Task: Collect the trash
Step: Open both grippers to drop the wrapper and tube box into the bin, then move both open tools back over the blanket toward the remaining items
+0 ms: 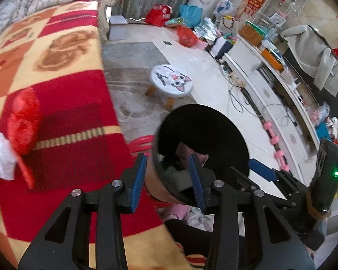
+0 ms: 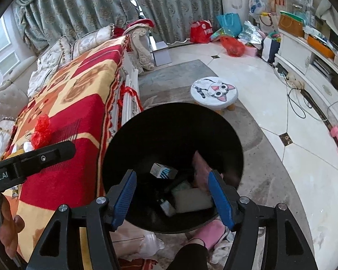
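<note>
Your right gripper (image 2: 172, 199) hangs over the mouth of the black bin (image 2: 146, 135), with its blue pads apart and nothing between them. Inside the bin, below these pads, lie a small white-and-blue box (image 2: 163, 171), a pale flat pack (image 2: 192, 199) and a pinkish wrapper (image 2: 200, 166).

Your left gripper (image 1: 167, 181) is at the near rim of the bin (image 1: 205, 121). Its jaws are parted; one pad is outside the rim on the blanket side and the other is over the inside. I cannot tell if the rim touches a pad, and nothing is clamped.

Beside the bin, on the red and yellow blanket (image 1: 63, 121), there is more trash: a crumpled red plastic piece (image 1: 23, 121) and a white tissue (image 1: 2, 155) just beside it, both well apart from the bin. Beyond the bin, a round stool with a cat picture (image 2: 214, 91) stands on the floor. A foot in a pink slipper (image 2: 210, 231) is just under the near edge of the bin.
</note>
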Demonstrator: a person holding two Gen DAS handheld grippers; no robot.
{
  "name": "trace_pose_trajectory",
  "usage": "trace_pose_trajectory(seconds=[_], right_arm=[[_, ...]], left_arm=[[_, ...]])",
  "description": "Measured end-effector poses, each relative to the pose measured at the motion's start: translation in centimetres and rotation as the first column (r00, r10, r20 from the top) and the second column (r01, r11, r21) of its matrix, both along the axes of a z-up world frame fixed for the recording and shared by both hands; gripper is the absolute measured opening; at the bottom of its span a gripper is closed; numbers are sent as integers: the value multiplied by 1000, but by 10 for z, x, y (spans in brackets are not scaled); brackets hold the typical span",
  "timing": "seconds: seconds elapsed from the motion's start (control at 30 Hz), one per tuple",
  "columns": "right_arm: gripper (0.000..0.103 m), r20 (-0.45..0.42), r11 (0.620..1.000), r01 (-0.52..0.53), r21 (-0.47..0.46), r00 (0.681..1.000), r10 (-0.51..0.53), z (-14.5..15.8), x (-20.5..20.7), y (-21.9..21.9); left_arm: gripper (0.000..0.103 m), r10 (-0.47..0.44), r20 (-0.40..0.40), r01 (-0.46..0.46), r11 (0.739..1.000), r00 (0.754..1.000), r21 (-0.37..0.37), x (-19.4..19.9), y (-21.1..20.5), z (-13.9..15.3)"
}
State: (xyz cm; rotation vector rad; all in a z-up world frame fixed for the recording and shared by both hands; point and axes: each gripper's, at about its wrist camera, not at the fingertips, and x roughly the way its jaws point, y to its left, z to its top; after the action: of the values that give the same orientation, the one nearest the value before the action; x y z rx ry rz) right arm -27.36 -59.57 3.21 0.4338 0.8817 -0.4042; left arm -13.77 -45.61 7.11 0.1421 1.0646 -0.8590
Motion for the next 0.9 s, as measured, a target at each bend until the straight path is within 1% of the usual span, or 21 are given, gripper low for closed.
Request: trace_pose_trajectory(seconds=[0.17, 0.47, 0.9], right_arm=[[64, 7, 1000, -15, 5, 1000, 14, 5, 4, 13], [67, 11, 996, -91, -16, 996, 91, 14, 24, 54], [70, 20, 980, -200, -18, 980, 200, 21, 57, 116]], left_arm=[[37, 37, 33, -37, 999, 999, 21, 0, 18, 1], [37, 101, 102, -105, 994, 990, 40, 8, 63, 8], [37, 212, 162, -224, 973, 964, 56, 28, 135, 16]])
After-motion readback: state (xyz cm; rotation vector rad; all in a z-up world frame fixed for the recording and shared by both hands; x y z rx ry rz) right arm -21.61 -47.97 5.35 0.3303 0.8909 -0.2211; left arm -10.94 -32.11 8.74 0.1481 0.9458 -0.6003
